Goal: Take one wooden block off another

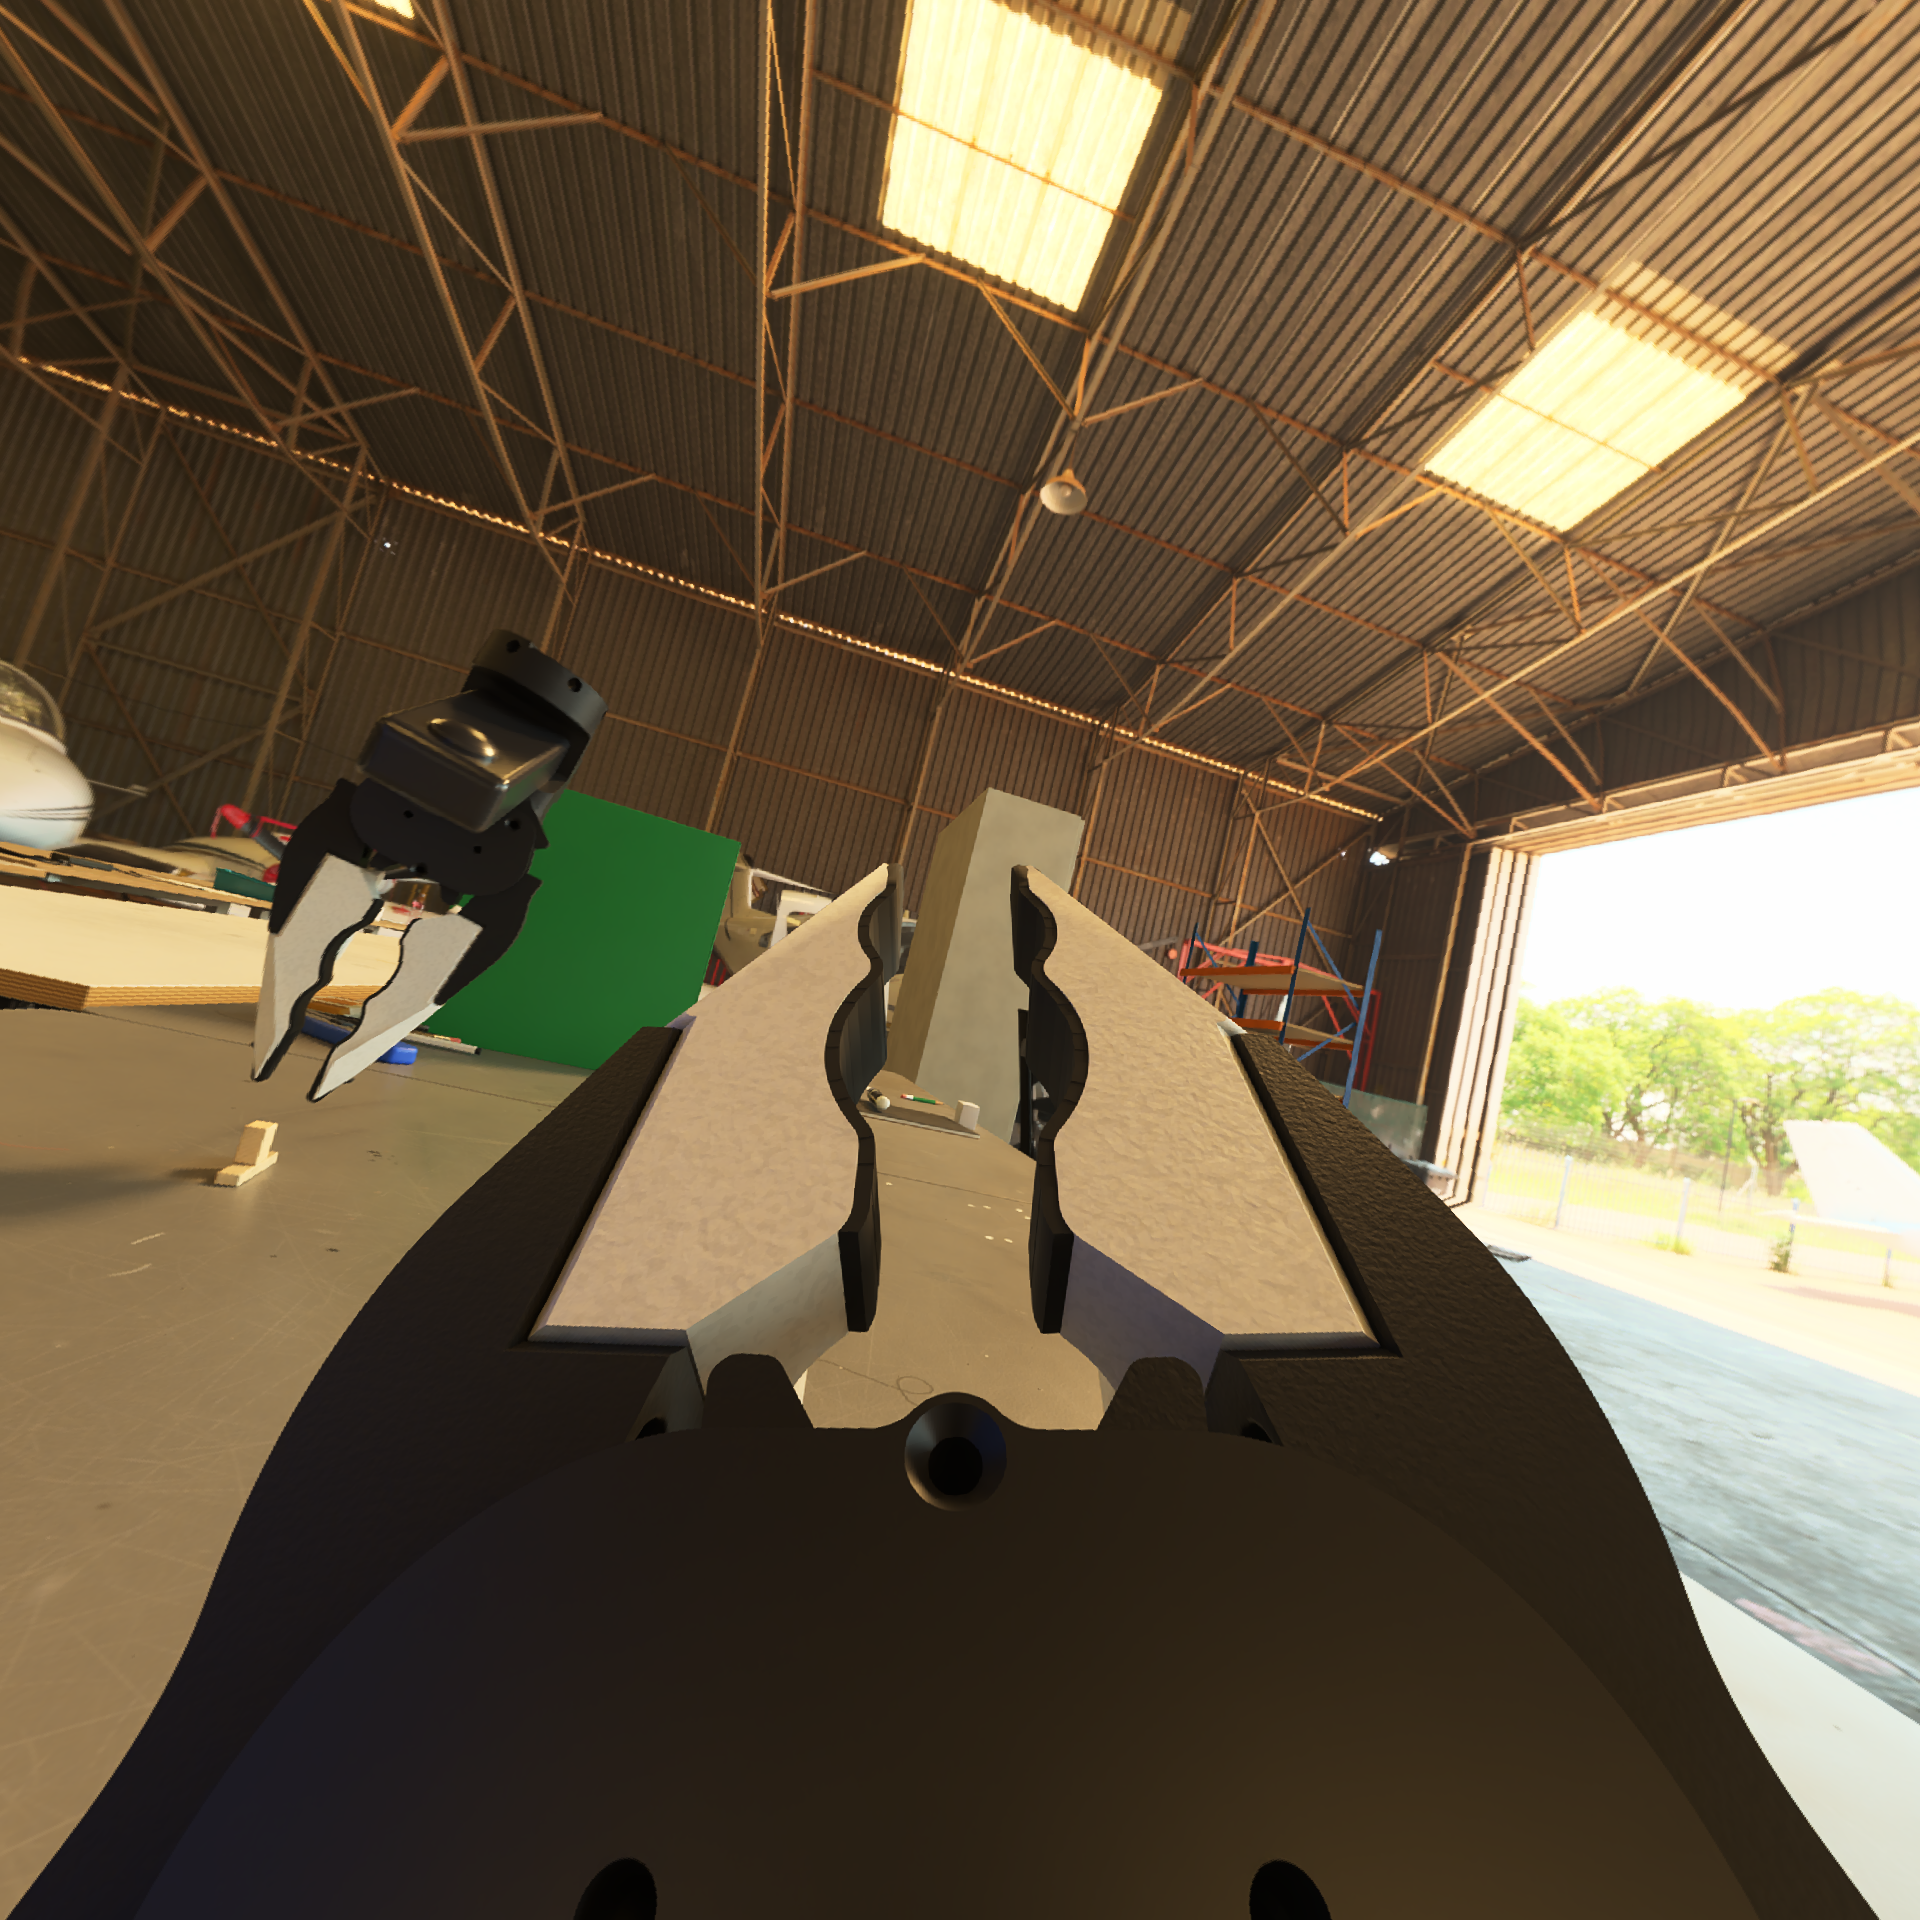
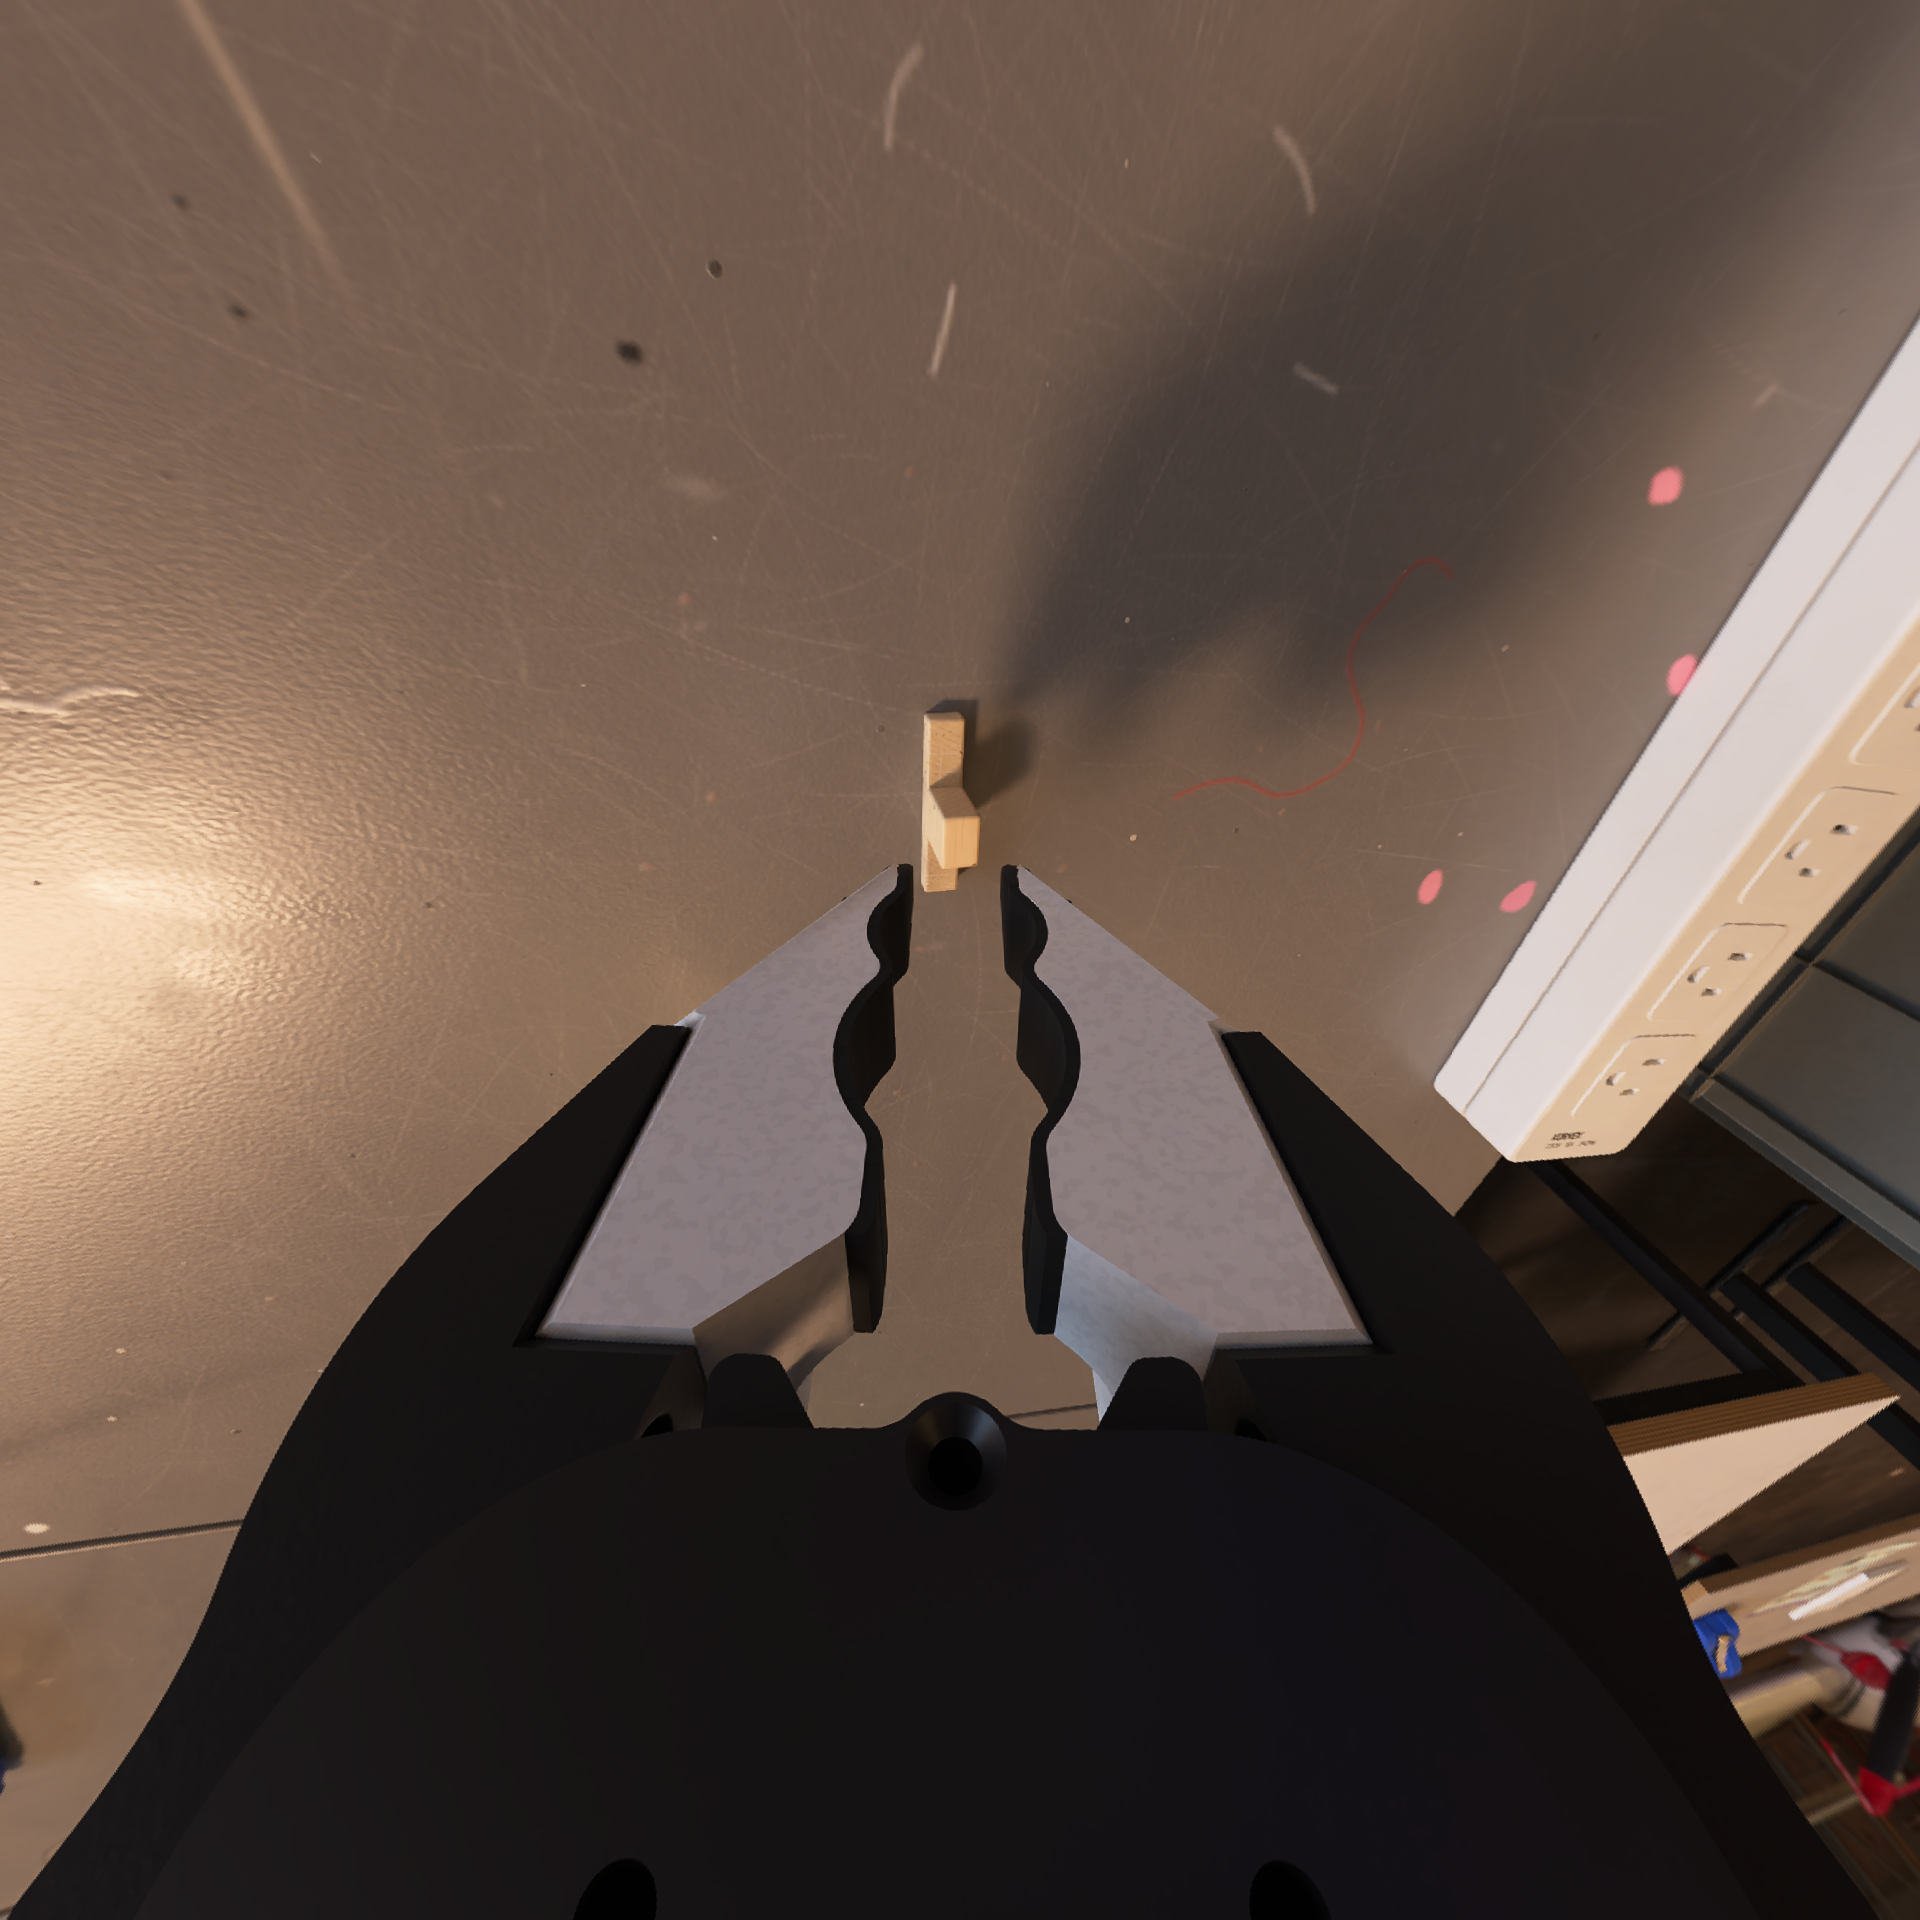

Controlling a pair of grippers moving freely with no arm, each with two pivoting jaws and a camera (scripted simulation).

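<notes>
Two pale wooden blocks sit stacked on the grey table. In the right wrist view a long flat block (image 2: 942, 769) lies on the table and a small block (image 2: 957, 828) stands on it. My right gripper (image 2: 956, 878) is open and empty, hovering above the stack with its fingertips either side of it. In the left wrist view the stack (image 1: 249, 1153) is at the left, and the right gripper (image 1: 296, 1086) hangs above it, pointing down. My left gripper (image 1: 951, 883) is open and empty, held level over the table, far to the right of the stack.
A white power strip (image 2: 1704, 862) lies along the table's right edge in the right wrist view, with red marks and a thin red thread (image 2: 1340, 717) near it. In the left wrist view a green board (image 1: 603, 935), a grey upright slab (image 1: 977, 956) and a plywood sheet (image 1: 135, 956) stand beyond.
</notes>
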